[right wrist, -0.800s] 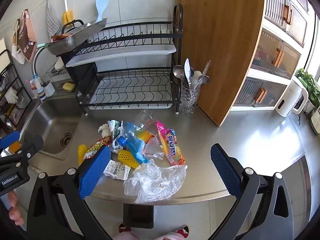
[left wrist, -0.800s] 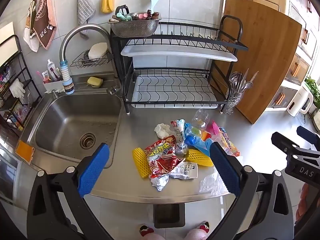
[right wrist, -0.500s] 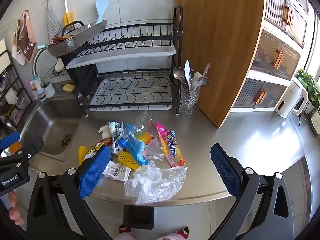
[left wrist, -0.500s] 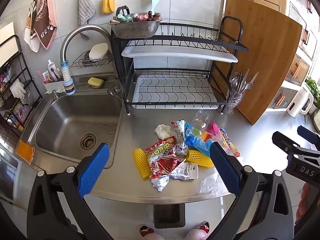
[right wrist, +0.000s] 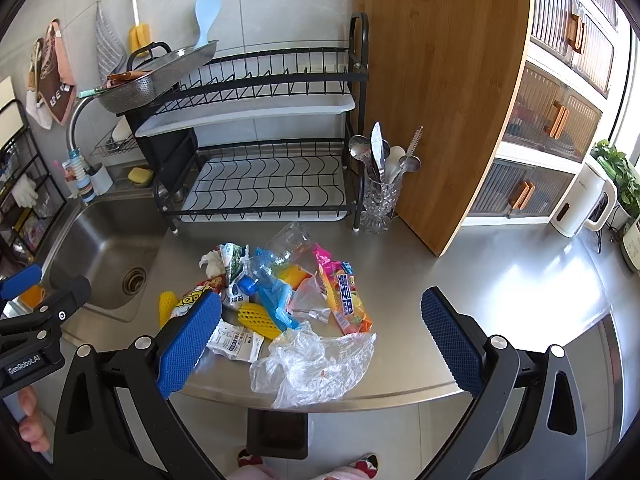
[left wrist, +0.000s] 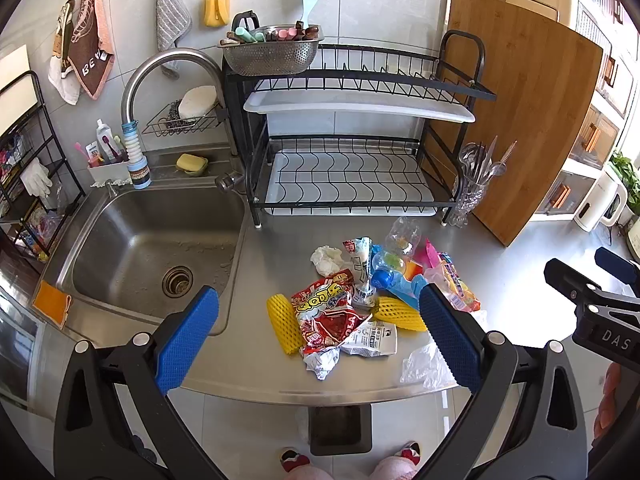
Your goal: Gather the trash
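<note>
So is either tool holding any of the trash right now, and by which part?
Nothing is held. The left tool and right tool both stand wide open above the counter edge, pads clear of the trash pile.

We carry two matching tools: the left gripper (left wrist: 318, 334) and right gripper (right wrist: 320, 334) have black angular frames with silver screws, blue dimpled pads (left wrist: 186, 338), and white lettering on their sides. Our slippers (left wrist: 294, 460) are red-patterned.
</note>
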{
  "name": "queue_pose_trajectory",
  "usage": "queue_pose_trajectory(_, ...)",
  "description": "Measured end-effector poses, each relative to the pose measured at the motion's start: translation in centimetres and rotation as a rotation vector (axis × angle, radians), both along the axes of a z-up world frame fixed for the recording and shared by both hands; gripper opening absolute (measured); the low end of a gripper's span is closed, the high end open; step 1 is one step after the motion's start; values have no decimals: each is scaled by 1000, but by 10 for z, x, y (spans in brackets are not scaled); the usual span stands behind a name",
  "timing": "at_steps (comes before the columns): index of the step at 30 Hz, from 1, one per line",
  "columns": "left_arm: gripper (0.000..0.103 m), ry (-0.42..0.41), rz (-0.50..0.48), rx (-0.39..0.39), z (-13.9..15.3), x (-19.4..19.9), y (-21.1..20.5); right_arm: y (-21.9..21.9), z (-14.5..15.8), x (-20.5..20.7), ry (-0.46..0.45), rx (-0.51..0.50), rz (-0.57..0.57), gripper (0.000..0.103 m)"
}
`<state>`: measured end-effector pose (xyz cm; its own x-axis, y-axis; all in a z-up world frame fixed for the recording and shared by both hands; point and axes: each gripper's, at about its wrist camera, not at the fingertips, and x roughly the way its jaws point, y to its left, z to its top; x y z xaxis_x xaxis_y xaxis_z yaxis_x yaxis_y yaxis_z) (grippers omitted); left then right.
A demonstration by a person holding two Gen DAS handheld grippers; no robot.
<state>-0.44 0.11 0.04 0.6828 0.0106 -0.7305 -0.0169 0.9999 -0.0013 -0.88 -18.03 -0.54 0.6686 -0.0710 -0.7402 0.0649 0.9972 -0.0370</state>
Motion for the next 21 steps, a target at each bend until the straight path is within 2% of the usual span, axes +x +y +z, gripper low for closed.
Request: queue_pose_trajectory(21, 95, -1, 3, 2, 5, 1, 2, 2, -1, -2, -7, -2, 7, 100)
